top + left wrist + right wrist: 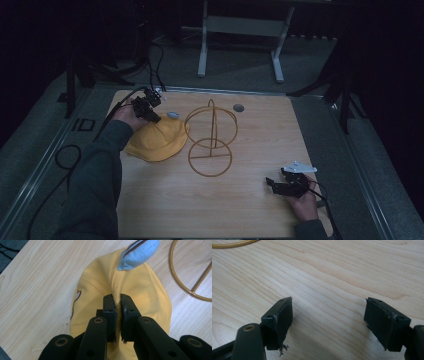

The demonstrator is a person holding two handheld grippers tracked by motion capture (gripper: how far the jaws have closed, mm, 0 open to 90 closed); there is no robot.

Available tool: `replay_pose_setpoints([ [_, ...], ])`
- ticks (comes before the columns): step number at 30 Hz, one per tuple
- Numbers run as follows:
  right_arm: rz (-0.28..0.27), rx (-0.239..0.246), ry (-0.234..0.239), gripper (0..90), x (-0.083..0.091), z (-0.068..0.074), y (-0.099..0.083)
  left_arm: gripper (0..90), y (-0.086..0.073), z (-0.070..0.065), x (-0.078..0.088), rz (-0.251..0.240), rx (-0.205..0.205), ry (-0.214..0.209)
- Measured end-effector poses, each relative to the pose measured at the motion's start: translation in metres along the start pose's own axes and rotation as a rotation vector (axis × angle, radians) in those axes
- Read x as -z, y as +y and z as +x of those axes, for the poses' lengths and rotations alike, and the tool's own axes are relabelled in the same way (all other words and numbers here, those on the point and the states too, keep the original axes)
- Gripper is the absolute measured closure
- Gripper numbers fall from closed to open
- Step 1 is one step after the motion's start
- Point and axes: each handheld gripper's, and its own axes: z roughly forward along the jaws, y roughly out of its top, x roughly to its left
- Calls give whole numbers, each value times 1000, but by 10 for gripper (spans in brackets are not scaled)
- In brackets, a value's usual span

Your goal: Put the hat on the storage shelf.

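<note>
One soft, light yellow cap (140, 292) bunches in my left gripper (117, 312), pinched tight on its crown seam; my right gripper (329, 322) gapes empty.

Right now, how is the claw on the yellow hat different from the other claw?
The left claw is shut, pinching a fold of the yellow hat; the right claw is open and holds nothing. The left claw is at the far left of the table, by the gold wire stand; the right claw sits over bare wood near the right front. Both are black with two jaws, each held in a hand.
</note>
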Motion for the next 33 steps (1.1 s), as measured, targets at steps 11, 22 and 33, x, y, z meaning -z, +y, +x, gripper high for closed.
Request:
replay_pose_setpoints([
  [11,0,0,0,227,0,0,0,843,-4,5,18,-15,-14,-52],
  [22,0,1,1,227,0,0,0,842,-7,10,39,-46,-28,-79],
  [33,0,3,2,227,0,0,0,841,-14,9,57,-52,-53,-80],
])
